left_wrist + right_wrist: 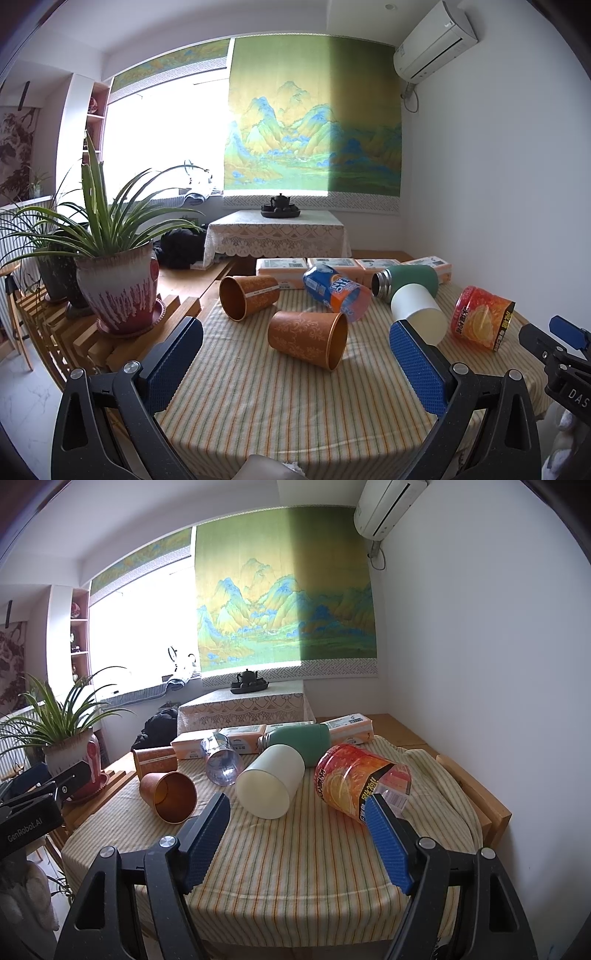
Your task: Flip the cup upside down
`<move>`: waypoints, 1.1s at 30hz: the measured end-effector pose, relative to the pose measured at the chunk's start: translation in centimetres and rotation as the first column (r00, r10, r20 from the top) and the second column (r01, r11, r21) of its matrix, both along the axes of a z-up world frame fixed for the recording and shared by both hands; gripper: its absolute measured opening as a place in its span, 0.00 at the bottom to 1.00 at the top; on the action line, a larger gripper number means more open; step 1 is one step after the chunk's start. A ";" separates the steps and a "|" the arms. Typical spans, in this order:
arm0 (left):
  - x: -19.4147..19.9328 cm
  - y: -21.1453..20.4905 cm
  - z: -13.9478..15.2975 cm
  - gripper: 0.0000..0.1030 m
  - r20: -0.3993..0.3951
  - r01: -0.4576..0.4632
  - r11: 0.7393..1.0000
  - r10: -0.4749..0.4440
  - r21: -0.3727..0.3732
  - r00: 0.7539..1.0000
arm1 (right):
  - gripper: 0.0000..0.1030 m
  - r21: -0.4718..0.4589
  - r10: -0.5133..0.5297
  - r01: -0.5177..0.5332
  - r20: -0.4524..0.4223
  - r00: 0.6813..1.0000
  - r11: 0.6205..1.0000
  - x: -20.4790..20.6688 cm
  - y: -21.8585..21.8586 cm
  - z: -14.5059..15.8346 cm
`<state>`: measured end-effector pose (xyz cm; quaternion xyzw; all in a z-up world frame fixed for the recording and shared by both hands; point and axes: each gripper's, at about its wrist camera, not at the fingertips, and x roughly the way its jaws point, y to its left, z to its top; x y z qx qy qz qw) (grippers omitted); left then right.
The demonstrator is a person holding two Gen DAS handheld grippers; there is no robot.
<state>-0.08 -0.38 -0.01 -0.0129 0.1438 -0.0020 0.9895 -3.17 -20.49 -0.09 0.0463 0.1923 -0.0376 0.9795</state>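
Observation:
Several cups lie on their sides on the striped tablecloth (258,398). An orange patterned cup (308,339) lies in the middle, mouth to the right; it also shows in the right wrist view (168,792). A second orange cup (249,297) lies behind it. A white cup (417,312) (269,781) lies with its base toward me. A clear Fanta cup (334,291) (220,762) and an orange-print cup (482,317) (354,782) lie nearby. My left gripper (295,363) is open and empty, in front of the middle orange cup. My right gripper (299,836) is open and empty, in front of the white cup.
A green steel bottle (406,280) lies behind the white cup. Tissue packs (282,267) line the table's far edge. A potted plant (118,291) stands on a wooden rack at the left. A white wall is close on the right.

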 end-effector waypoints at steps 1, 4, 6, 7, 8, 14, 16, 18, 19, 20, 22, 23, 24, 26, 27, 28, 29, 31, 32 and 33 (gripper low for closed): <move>0.0 0.0 0.0 1.00 0.000 0.000 1.000 0.000 0.000 1.000 | 0.70 0.001 0.001 -0.001 -0.001 1.000 1.000 0.0 0.0 0.0; 0.0 0.0 0.0 1.00 -0.001 0.002 1.000 -0.002 -0.001 1.000 | 0.70 0.002 0.002 -0.002 -0.003 1.000 1.000 0.1 -0.1 -0.1; 0.1 0.0 0.0 0.99 -0.001 0.002 1.000 -0.002 -0.001 1.000 | 0.70 0.003 0.002 -0.002 -0.002 1.000 1.000 0.1 -0.1 -0.1; 0.1 0.0 0.0 0.99 -0.002 0.002 1.000 -0.002 0.000 1.000 | 0.70 0.004 0.002 -0.002 -0.003 1.000 1.000 0.1 -0.1 -0.1; 0.1 0.0 -0.1 1.00 -0.003 0.003 1.000 -0.003 0.000 1.000 | 0.70 0.004 0.003 -0.003 -0.003 1.000 1.000 0.1 -0.1 -0.1; 0.1 -0.1 -0.1 1.00 -0.004 0.005 1.000 -0.005 0.002 1.000 | 0.71 0.003 0.005 -0.005 -0.006 1.000 1.000 0.2 0.0 -0.2; 0.2 -0.2 -0.1 1.00 -0.004 0.005 1.000 -0.005 0.004 1.000 | 0.71 0.001 0.006 -0.006 -0.008 1.000 1.000 0.2 0.1 -0.2; 0.2 -0.2 -0.1 1.00 -0.004 0.007 1.000 -0.007 0.004 1.000 | 0.71 0.002 0.008 -0.008 -0.009 1.000 1.000 0.2 0.1 -0.2; 0.2 -0.2 -0.1 1.00 -0.004 0.006 1.000 -0.006 0.005 1.000 | 0.71 0.003 0.008 -0.008 -0.009 1.000 1.000 0.2 0.1 -0.2; 0.1 -0.2 -0.1 0.99 -0.004 0.007 1.000 -0.007 0.004 1.000 | 0.71 0.005 0.010 -0.010 -0.010 1.000 1.000 0.2 0.0 -0.2; 0.2 -0.2 -0.1 1.00 -0.004 0.006 1.000 -0.006 0.004 1.000 | 0.71 0.006 0.010 -0.010 -0.009 1.000 1.000 0.2 0.0 -0.2; 0.2 -0.2 -0.1 0.99 -0.004 0.007 1.000 -0.007 0.004 1.000 | 0.71 0.006 0.010 -0.010 -0.010 1.000 1.000 0.3 0.0 -0.2; 0.2 -0.2 -0.1 1.00 -0.005 0.009 1.000 -0.009 0.004 1.000 | 0.71 0.007 0.011 -0.011 -0.011 1.000 1.000 0.3 0.0 -0.2; 0.3 -0.2 -0.1 1.00 -0.006 0.010 1.000 -0.010 0.005 1.000 | 0.71 0.007 0.011 -0.011 -0.010 1.000 1.000 0.3 0.0 -0.2; 0.3 -0.3 -0.1 0.99 -0.007 0.011 1.000 -0.011 0.005 1.000 | 0.71 0.007 0.011 -0.011 -0.011 1.000 1.000 0.3 0.0 -0.2; 0.3 -0.3 -0.1 0.99 -0.008 0.013 1.000 -0.013 0.006 1.000 | 0.71 0.007 0.011 -0.011 -0.012 1.000 1.000 0.3 0.0 -0.2; 0.4 -0.3 -0.1 1.00 -0.008 0.014 1.000 -0.014 0.006 1.000 | 0.71 0.008 0.011 -0.011 -0.013 1.000 1.000 0.3 0.0 -0.2; 0.5 -0.4 -0.1 1.00 -0.010 0.014 1.000 -0.014 0.009 1.000 | 0.71 0.008 0.010 -0.010 -0.016 1.000 1.000 0.4 -0.2 -0.2; 0.6 -0.4 -0.1 1.00 -0.011 0.016 1.000 -0.016 0.009 1.000 | 0.71 0.010 0.010 -0.010 -0.017 1.000 1.000 0.5 -0.2 -0.2; 0.6 -0.4 -0.1 1.00 -0.012 0.017 1.000 -0.017 0.009 1.000 | 0.71 0.012 0.010 -0.010 -0.018 1.000 1.000 0.6 -0.3 -0.2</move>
